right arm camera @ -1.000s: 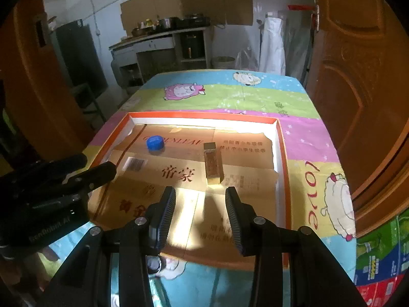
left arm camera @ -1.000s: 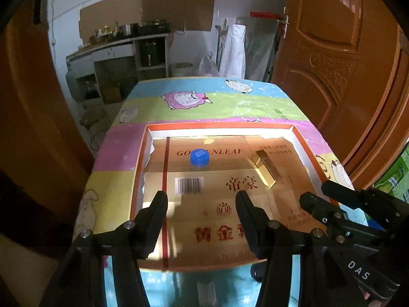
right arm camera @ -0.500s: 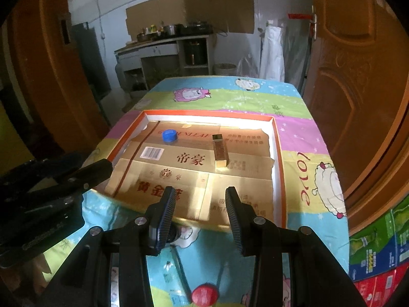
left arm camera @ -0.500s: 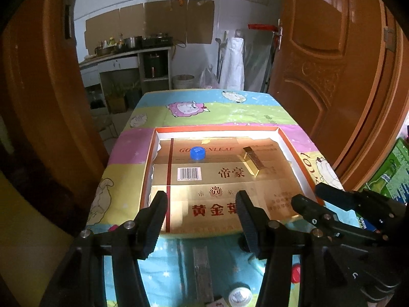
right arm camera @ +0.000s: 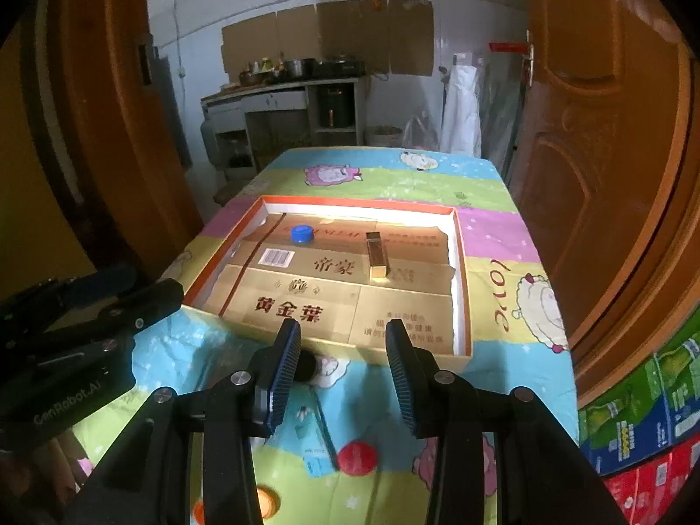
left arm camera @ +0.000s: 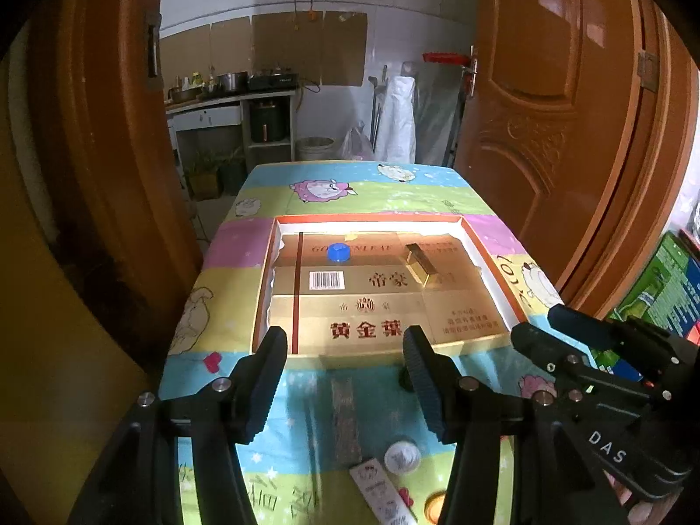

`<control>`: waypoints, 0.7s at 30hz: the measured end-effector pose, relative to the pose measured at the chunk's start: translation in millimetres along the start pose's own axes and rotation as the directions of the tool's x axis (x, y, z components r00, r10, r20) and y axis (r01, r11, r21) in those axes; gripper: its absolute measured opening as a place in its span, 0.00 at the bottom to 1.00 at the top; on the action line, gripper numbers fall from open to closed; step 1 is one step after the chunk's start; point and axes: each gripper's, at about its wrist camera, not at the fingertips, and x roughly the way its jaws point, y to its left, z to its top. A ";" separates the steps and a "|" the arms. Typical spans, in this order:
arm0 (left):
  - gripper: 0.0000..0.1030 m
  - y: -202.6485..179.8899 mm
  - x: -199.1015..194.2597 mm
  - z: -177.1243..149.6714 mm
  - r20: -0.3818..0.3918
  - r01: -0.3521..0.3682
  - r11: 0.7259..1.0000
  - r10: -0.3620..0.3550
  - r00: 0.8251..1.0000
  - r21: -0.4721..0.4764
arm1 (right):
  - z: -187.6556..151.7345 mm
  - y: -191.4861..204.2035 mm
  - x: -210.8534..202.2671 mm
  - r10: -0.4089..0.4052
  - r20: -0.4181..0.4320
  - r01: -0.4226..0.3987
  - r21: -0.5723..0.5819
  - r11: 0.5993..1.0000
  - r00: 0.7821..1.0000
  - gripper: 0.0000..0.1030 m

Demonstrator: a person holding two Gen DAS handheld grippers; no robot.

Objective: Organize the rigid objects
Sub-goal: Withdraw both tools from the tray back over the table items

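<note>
A shallow orange-rimmed box (left arm camera: 264,275) (right arm camera: 457,236) lined with gold cardboard lies on the table. In it sit a blue cap (left arm camera: 338,252) (right arm camera: 301,233) and a gold rectangular block (left arm camera: 421,263) (right arm camera: 377,254). On the tablecloth in front of the box lie a brown strip (left arm camera: 345,415), a white cap (left arm camera: 401,456), a white printed stick (left arm camera: 383,492), a black cap (right arm camera: 306,365), a red cap (right arm camera: 357,457) and a pale blue packet (right arm camera: 311,433). My left gripper (left arm camera: 345,345) is open and empty above them. My right gripper (right arm camera: 343,341) is open and empty.
The table has a striped cartoon cloth (left arm camera: 372,194). Wooden doors (left arm camera: 547,109) stand to both sides. Coloured cartons (right arm camera: 634,415) are stacked on the floor at the right. A kitchen counter (left arm camera: 227,100) is at the back.
Both grippers have pulled back and up from the box. The near tablecloth and its loose objects have come into view. Both stay open.
</note>
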 end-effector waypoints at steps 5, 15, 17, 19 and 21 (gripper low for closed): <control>0.53 1.3 -16.8 -11.6 0.011 -0.022 1.000 0.022 1.000 0.001 | -10.3 3.1 -17.3 -0.003 0.017 0.003 -0.006 1.000 1.000 0.41; 0.53 0.2 -36.3 -43.2 -0.001 -0.049 0.999 0.049 0.999 -0.017 | -37.0 2.5 -48.9 -0.013 0.039 0.013 -0.007 1.000 0.999 0.41; 0.53 0.4 -37.3 -50.2 -0.009 -0.046 0.999 0.046 0.999 -0.027 | -41.8 1.5 -53.2 -0.014 0.041 0.014 -0.008 1.000 0.999 0.41; 0.53 0.3 -36.4 -58.0 -0.018 -0.039 0.998 0.038 0.999 -0.044 | -46.2 -0.5 -55.5 -0.012 0.040 0.013 -0.007 1.000 0.999 0.41; 0.53 1.2 -35.2 -65.5 -0.022 -0.033 0.997 0.031 0.999 -0.066 | -50.5 -2.1 -56.4 -0.009 0.036 0.009 -0.009 1.000 0.999 0.41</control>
